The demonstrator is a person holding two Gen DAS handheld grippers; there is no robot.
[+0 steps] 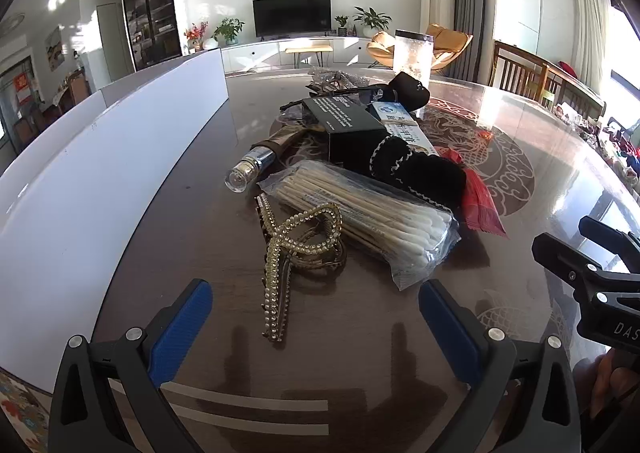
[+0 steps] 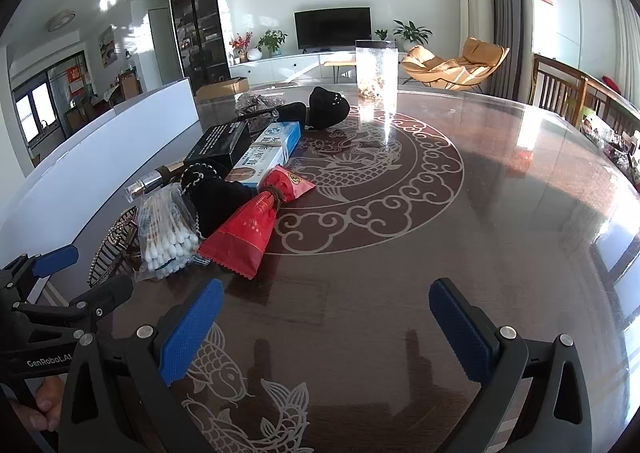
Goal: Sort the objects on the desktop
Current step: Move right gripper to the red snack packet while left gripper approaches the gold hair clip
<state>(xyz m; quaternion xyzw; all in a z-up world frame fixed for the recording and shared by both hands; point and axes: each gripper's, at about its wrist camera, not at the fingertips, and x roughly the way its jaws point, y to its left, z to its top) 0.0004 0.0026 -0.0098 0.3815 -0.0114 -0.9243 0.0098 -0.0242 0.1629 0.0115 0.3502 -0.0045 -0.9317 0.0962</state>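
Left wrist view, fingers: the left gripper (image 1: 316, 317) hangs spread wide and empty above the tabletop (image 1: 192, 237); its blue fingers (image 1: 182, 329) touch nothing.
Left wrist view, nearest thing: the rhinestone hair claw (image 1: 298, 253) lies just ahead, its long tail pointing into the gap between the fingers.
Left wrist view, neighbours: the cotton swab bag (image 1: 360, 209) lies just right of the claw, partly overlapping it; the glass vial (image 1: 250, 169), black box (image 1: 344, 125) and black cloth (image 1: 416, 169) are piled behind. A white bin (image 1: 104, 157) runs along the left.
Left wrist view, risk: the claw's open loops could snag the swab bag and drag it along; its thin, studded prongs may slip or twist in a pinch, and the vial would probably roll if nudged.
Right wrist view, fingers: the right gripper (image 2: 324, 329) is released too, poised over bare tabletop with nothing between its fingers.
Right wrist view, nearest thing: the red packet (image 2: 256, 229) lies ahead and to the left, outside the finger gap; the blue-and-white carton (image 2: 272, 151) sits beyond it.
Right wrist view, risk: the two grippers are close side by side, so a leftward reach for the packet could knock them together.
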